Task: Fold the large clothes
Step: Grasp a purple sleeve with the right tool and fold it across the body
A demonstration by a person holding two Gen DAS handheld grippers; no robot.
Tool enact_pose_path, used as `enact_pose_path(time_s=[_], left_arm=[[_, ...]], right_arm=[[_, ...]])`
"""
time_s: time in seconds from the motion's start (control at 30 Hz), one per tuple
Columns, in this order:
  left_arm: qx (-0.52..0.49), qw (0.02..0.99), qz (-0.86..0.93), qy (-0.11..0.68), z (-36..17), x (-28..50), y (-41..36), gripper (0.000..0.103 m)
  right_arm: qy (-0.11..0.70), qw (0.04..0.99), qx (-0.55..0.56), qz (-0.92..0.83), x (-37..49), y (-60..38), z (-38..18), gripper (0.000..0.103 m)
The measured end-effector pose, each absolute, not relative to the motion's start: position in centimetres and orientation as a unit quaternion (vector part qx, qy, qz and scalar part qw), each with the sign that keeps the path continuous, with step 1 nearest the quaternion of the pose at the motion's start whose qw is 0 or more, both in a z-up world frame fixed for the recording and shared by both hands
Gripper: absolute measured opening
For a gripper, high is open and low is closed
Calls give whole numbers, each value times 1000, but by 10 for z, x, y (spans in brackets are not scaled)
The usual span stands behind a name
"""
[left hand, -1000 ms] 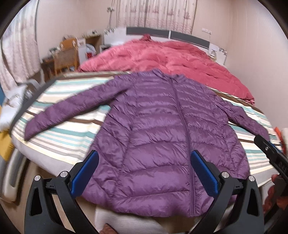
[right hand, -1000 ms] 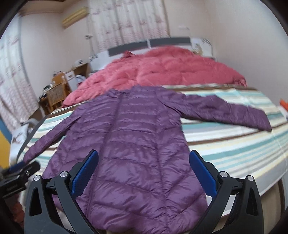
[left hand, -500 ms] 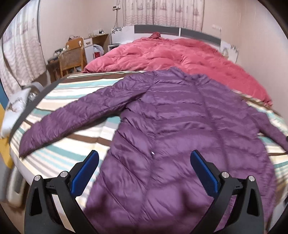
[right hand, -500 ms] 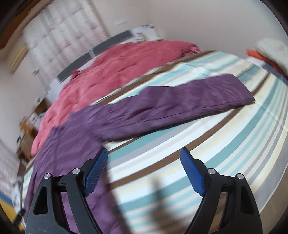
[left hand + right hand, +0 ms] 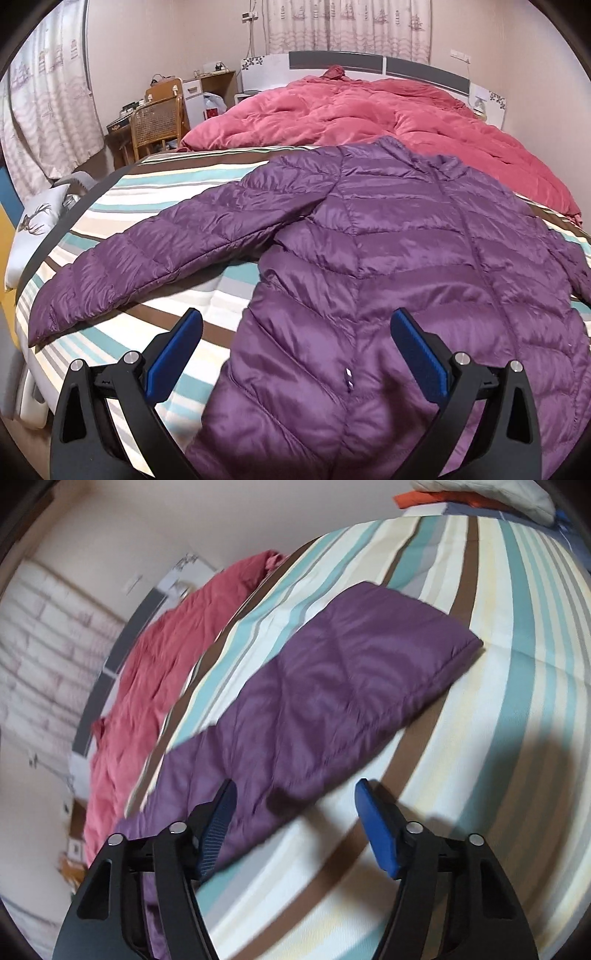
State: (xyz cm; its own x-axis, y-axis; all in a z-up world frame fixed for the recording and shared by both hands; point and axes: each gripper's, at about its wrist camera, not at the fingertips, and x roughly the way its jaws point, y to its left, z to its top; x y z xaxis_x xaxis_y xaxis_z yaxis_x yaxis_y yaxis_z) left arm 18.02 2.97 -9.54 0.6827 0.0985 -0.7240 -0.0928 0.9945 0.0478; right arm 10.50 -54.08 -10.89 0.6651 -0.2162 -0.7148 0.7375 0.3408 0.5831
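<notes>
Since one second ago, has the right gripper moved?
Yes. The right gripper, its jaws just closing and empty, has swung from the purple jacket's body to its sleeve on the striped sheet.

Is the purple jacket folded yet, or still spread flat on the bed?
Still spread. The purple jacket lies flat on the striped bed, one sleeve stretched out to the side, the other sleeve also lying straight.
</notes>
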Motion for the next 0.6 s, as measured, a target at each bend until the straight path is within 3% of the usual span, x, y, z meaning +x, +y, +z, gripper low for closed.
enact_pose_path(time_s=[0.2, 0.37, 0.43, 0.47, 0.6], left_arm=[[8, 911, 83, 404, -109, 193, 42, 101], [6, 904, 101, 416, -122, 203, 52, 101], [1, 899, 105, 424, -127, 206, 55, 101], [-5, 897, 105, 430, -130, 208, 57, 101], [-13, 891, 107, 440, -139, 210, 60, 101]], right_arm=[[214, 743, 542, -328, 100, -565, -118, 52], [205, 731, 550, -349, 97, -570, -124, 20], [218, 739, 528, -357, 101, -567, -119, 19], [224, 746, 515, -359, 103, -567, -118, 12], [235, 786, 442, -363, 120, -558, -96, 12]])
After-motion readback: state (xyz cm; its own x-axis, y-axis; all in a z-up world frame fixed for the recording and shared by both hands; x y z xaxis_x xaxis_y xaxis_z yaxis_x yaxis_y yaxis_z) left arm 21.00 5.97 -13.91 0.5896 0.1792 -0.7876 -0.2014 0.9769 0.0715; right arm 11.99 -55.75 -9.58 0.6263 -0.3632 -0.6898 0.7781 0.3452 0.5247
